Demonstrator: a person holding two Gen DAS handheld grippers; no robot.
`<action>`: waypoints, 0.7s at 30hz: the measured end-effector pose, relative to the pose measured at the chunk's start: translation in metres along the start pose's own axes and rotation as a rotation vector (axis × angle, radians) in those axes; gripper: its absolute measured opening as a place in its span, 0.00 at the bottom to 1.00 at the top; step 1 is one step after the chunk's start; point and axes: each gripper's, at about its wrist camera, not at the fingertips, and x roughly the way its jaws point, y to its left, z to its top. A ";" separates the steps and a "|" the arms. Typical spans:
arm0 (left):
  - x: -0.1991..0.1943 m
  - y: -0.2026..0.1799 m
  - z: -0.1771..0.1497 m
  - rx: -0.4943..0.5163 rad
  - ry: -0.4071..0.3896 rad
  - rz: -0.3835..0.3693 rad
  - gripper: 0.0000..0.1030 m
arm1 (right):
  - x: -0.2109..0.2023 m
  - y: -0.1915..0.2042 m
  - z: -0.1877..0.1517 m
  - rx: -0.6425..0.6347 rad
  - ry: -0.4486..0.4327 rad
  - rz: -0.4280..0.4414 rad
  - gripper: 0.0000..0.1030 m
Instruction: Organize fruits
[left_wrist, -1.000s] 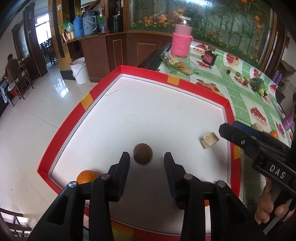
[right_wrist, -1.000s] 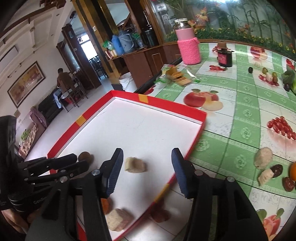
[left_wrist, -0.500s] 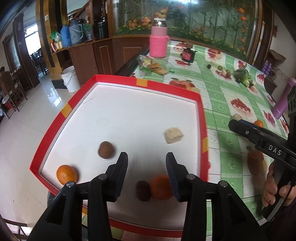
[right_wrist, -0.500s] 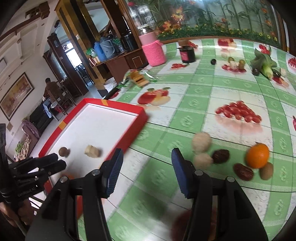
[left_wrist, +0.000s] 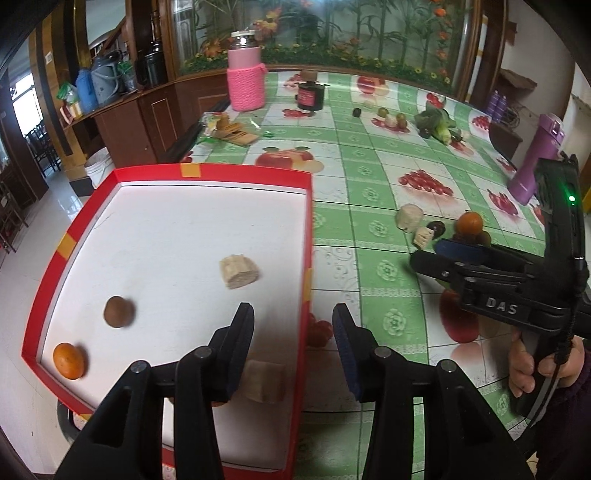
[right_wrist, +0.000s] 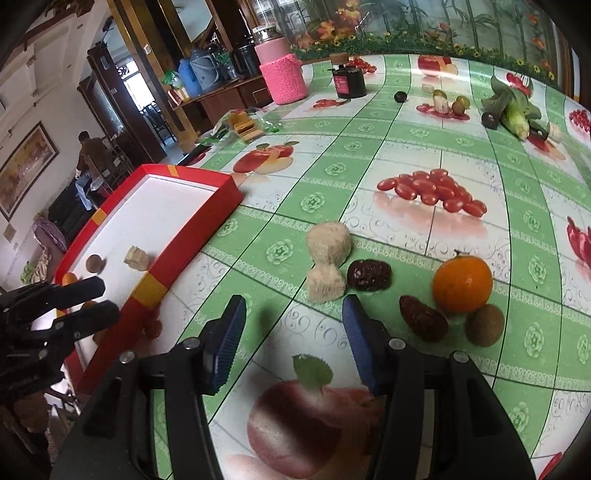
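Note:
A red-rimmed white tray (left_wrist: 308, 236) holds an orange (left_wrist: 68, 360), a brown round fruit (left_wrist: 118, 311) and two beige chunks (left_wrist: 238, 271) (left_wrist: 266, 380). My left gripper (left_wrist: 293, 325) hangs open over the tray's right rim, with nothing between its fingers. On the tablecloth, right of the tray (right_wrist: 192, 229), lies a cluster: two beige chunks (right_wrist: 328, 242) (right_wrist: 325, 282), a dark date (right_wrist: 369, 275), an orange (right_wrist: 461, 284), a brown date (right_wrist: 423, 317) and a kiwi (right_wrist: 484, 325). My right gripper (right_wrist: 293, 310) is open and empty, just short of the nearer chunk.
At the table's far side stand a pink knit-covered jar (left_wrist: 245, 83), a dark jar (left_wrist: 310, 96), a snack packet (left_wrist: 231, 129), small fruits and leafy greens (right_wrist: 513, 107). A purple bottle (left_wrist: 535, 158) stands at the right. The left gripper (right_wrist: 96, 301) shows beside the tray.
My right gripper has swung from above the tray to the fruit cluster on the tablecloth. My left gripper has shifted right, from over the brown fruit to the tray's right rim.

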 end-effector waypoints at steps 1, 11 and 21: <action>0.001 -0.002 0.000 0.004 0.002 -0.003 0.43 | 0.001 0.000 0.001 -0.002 -0.005 -0.013 0.55; 0.004 -0.001 0.002 0.003 0.012 0.001 0.43 | 0.009 0.002 0.009 -0.017 -0.019 -0.076 0.50; 0.014 -0.028 0.032 0.078 -0.001 0.022 0.43 | 0.004 -0.004 0.009 -0.037 -0.008 -0.164 0.24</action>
